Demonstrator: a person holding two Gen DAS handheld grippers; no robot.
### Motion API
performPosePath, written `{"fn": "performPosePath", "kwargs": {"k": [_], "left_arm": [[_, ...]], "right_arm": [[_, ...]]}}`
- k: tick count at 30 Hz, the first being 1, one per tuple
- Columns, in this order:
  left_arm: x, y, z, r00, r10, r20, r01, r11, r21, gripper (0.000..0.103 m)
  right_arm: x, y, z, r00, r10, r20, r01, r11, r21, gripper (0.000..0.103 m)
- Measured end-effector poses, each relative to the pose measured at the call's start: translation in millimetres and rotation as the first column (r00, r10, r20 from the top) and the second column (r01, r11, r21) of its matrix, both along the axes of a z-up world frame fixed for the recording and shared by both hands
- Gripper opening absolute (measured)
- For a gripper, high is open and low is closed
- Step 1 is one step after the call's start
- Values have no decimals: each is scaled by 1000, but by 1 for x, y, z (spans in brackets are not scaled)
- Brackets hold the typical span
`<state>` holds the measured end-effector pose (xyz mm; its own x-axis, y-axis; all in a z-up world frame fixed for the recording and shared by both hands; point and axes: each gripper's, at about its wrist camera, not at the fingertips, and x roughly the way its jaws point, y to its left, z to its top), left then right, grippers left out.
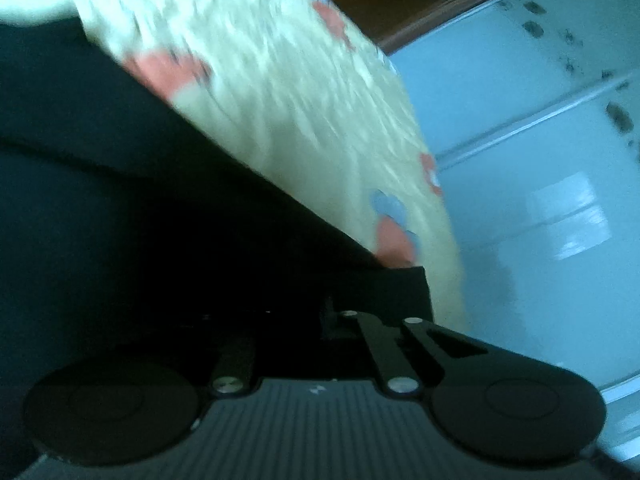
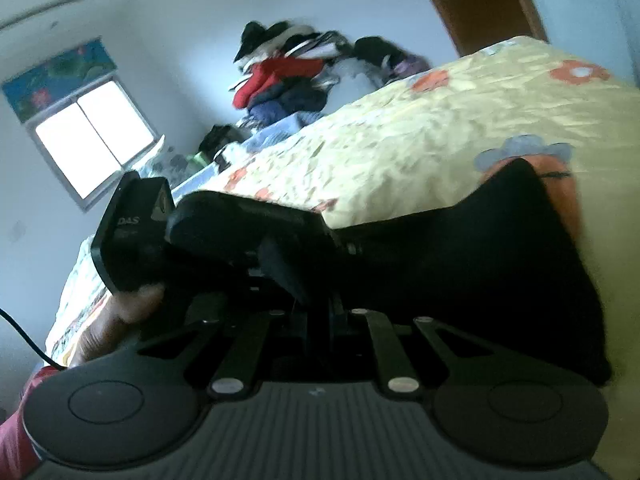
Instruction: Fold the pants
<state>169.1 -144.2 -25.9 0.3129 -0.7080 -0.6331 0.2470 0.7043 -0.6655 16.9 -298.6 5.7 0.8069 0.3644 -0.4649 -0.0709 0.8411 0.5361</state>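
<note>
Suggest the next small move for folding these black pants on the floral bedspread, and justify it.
Probably lift both claws together, carrying the fold over. The left claw and right claw each look shut on the black pants, which lie on the floral bedspread.
</note>
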Motion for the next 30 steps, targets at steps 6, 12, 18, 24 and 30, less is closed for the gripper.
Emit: {"fn": "performPosePath", "kwargs": {"k": [6,12,18,24,30], "left_arm": [[2,24,27,973,-26,230,-32,969,244,6],[4,37,27,940,-96,328,-47,915,402,9],[1,60,23,931,-83,354,-75,909,410,40],[0,77,32,904,-2,428,-239,828,508,72],[-1,65,36,908,-43,417,-195,838,510,72]], "right_arm": [[33,46,-9,994,113,-14,-113,993,30,9],[63,86,-24,983,174,-55,-172,984,43,9],[57,85,-24,964,227,-141,-228,974,9,38],[11,62,25,976,216,-31,-213,913,-347,81],[61,22,4,987,56,-154,-118,891,-438,81]]}}
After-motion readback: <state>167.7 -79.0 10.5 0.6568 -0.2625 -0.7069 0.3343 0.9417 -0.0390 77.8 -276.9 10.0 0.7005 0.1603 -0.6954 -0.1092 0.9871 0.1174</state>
